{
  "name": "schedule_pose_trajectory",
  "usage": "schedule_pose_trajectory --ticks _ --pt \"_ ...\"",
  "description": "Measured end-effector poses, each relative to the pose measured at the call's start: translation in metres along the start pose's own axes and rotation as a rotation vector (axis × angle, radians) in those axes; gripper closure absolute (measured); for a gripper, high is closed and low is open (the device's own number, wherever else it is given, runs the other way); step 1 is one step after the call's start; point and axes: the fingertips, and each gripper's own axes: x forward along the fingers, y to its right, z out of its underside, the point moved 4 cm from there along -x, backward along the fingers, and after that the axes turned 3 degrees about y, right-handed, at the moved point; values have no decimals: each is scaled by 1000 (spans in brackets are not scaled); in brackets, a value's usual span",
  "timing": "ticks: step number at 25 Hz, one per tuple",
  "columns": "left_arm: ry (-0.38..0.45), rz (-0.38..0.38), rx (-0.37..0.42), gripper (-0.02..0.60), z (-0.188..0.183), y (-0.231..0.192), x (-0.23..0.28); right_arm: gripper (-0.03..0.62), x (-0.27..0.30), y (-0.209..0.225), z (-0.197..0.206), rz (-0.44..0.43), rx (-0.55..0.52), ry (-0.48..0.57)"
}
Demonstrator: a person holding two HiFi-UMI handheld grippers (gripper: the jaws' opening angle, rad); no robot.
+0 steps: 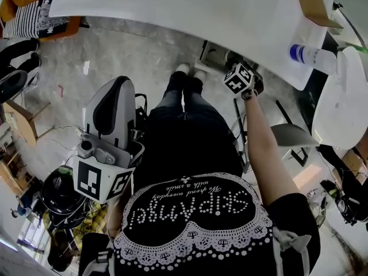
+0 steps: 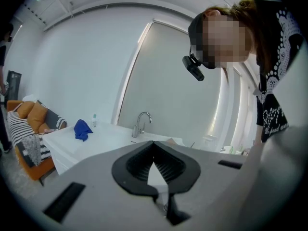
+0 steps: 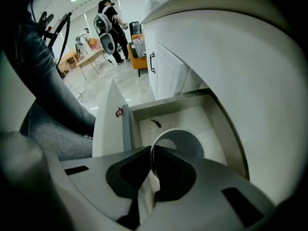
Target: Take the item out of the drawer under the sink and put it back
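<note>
My left gripper (image 2: 154, 143) sits nearest, held level at my waist, its jaws closed tip to tip with nothing between them. My right gripper (image 3: 150, 150) points steeply down in front of my knees, just under the edge of the bench (image 1: 201, 10). Its jaws are pinched on the thin rim of a white cup (image 3: 185, 141), one pad inside the wall and one outside.

The cup's round mouth faces up at me, and it sits inside the open drawer (image 3: 204, 114) over the pale floor. I cannot tell whether its base touches down. The drawer's white front panel (image 3: 108, 124) stands just left of the cup. A small dark scrap (image 3: 155, 123) lies on the drawer floor beyond it.

Past the drawer is a white cabinet door with a dark handle (image 3: 152, 61). On the bench top stand a bottle (image 1: 307, 55), a faucet (image 2: 142, 121) and a blue cloth (image 2: 82, 129). A striped sofa (image 2: 29, 126) stands beyond the bench's end, and people (image 3: 110, 28) stand far across the room.
</note>
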Motion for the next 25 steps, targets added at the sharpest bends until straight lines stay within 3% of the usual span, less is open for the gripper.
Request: schedule_pose_trajectory --ticks 12,25 --pt "-2 8 -5 577 0 1 4 568 3 3 3 27 -3 -29" --pt "-6 11 -11 577 -3 -4 3 567 0 3 -6 -44 75 27"
